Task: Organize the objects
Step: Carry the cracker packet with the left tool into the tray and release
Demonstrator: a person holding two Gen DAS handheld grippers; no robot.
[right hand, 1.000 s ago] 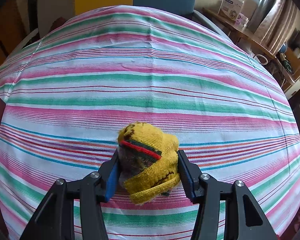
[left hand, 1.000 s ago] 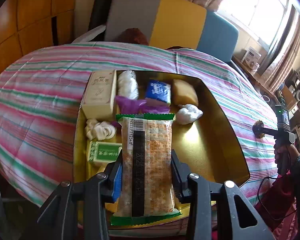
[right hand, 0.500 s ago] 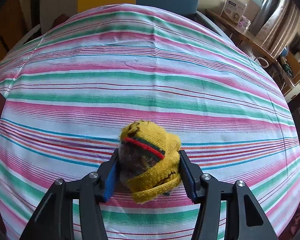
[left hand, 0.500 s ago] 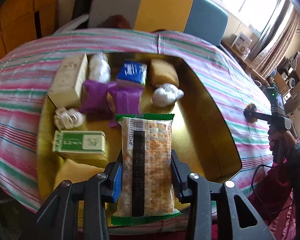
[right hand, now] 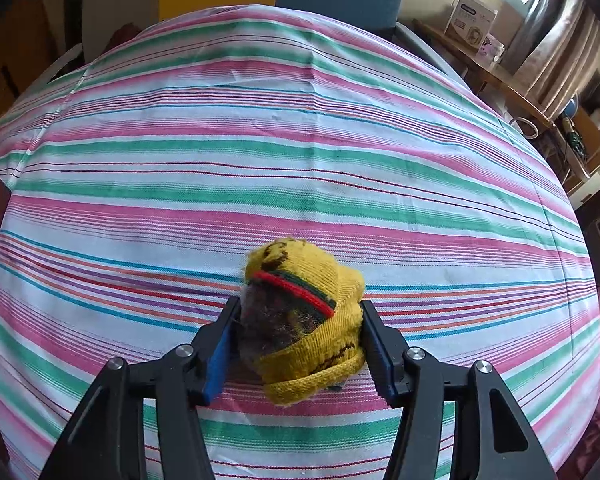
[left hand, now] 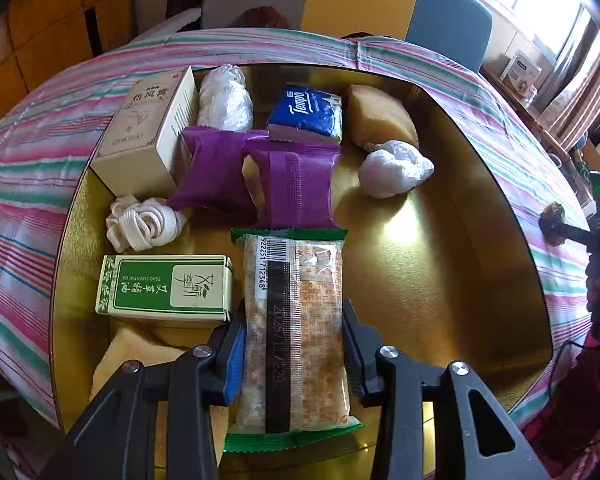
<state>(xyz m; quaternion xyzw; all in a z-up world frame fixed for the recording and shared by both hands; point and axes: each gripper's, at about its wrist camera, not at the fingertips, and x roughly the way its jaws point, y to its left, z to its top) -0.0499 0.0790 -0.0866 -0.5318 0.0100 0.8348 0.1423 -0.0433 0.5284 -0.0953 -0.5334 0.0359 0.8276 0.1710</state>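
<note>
Left gripper (left hand: 293, 354): clamped on a snack packet (left hand: 296, 332), held over the gold tray (left hand: 460, 264).
Right gripper (right hand: 300, 344): closed around a yellow sock (right hand: 308, 316), above the striped tablecloth (right hand: 300, 152).

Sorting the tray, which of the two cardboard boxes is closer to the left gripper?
The green-and-white box, lying just left of the held snack packet; the beige box sits at the far corner.
</note>
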